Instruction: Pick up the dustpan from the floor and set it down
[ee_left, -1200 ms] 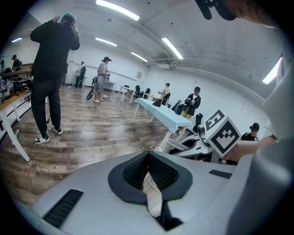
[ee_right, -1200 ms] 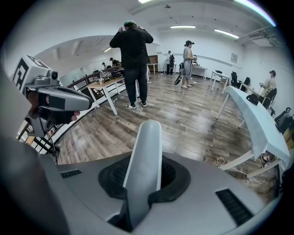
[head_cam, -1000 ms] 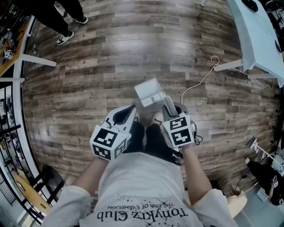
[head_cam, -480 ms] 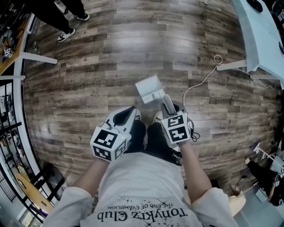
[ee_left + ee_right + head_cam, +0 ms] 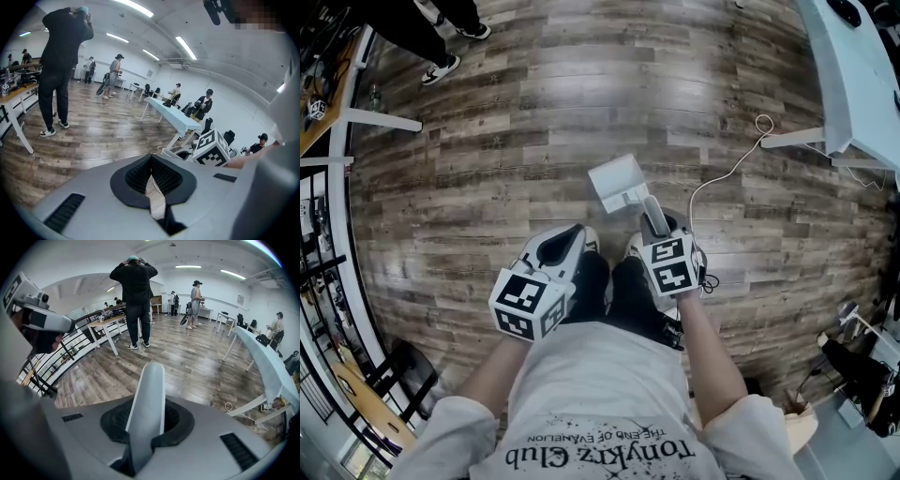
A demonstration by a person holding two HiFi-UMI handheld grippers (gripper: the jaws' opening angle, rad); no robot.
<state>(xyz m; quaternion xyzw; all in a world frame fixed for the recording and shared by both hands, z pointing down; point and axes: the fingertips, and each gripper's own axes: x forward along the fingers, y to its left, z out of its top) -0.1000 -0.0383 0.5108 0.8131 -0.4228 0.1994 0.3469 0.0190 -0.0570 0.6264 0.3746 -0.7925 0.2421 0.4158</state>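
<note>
Since a second ago the dustpan (image 5: 617, 180) has been carried a little toward 12 o'clock in the head view and is drawn smaller there, as is the right gripper (image 5: 656, 223), which is read as a lowering toward the floor (image 5: 487, 169). The pan's grey handle (image 5: 146, 404) is clamped between the right gripper's jaws and runs up and away from them in the right gripper view. The pan itself lies at 12 o'clock of that gripper, just ahead of the wearer's shoes (image 5: 635, 247). Whether its underside already touches the boards cannot be told, so the setting-down is judged nearly finished but not yet released. The left gripper (image 5: 570, 236) is held at 9 o'clock of the right one, its jaws brought together on nothing, and no part in the lowering is taken by it. A white cable (image 5: 719, 178) is laid at 2 o'clock of the pan, near but apart from it. Beyond it, a pale table (image 5: 848, 84) with splayed legs is set. A bystander (image 5: 441, 37) is seen at 10 o'clock, well apart. The boards directly under the pan are not seen to be obstructed.
</note>
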